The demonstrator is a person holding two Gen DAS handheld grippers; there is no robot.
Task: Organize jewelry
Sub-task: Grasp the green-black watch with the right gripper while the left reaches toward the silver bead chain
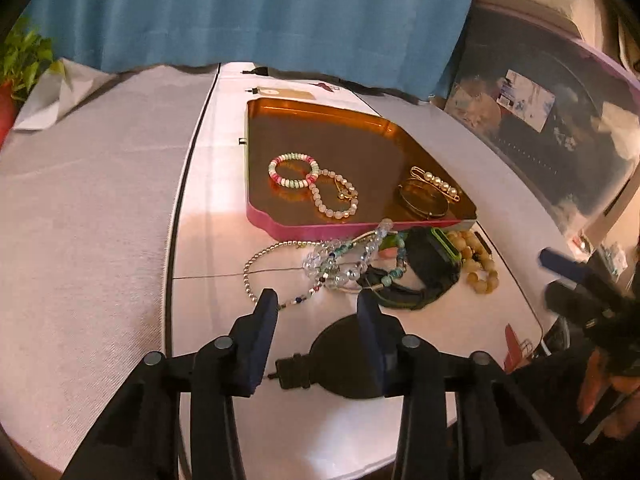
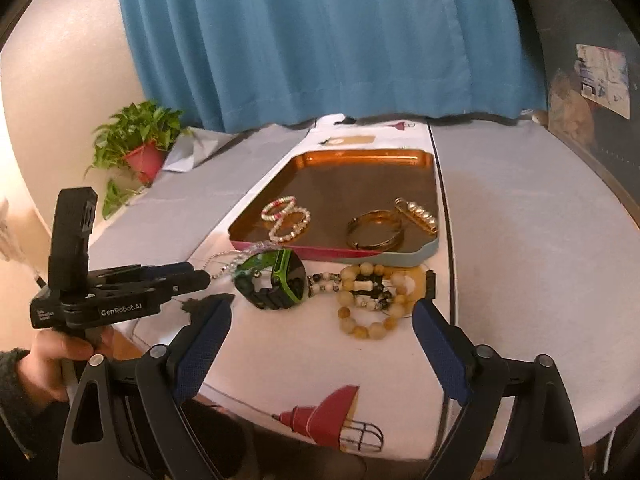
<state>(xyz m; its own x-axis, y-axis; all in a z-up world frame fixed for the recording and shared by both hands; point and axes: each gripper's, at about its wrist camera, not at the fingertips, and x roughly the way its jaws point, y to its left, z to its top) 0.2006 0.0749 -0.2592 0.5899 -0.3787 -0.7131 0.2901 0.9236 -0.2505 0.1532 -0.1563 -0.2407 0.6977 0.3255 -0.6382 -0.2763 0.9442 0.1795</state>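
Where jewelry pile (image 1: 360,264) tangles, strands indistinct

Each fisheye camera sits just behind its hand-held gripper, looking forward and down over the counter (image 1: 100,200) at close range; both views share the tray (image 1: 360,226) (image 2: 400,258) ahead.

The rectangular pink-sided copper tray (image 1: 280,229) hides its near inner floor behind its front wall, beyond the fingers (image 1: 267,312). The tangled heap of clear crystal beads (image 1: 340,264) just ahead of them overlaps too much to separate. The blurred right gripper (image 1: 576,280) is cut off at the frame's edge.
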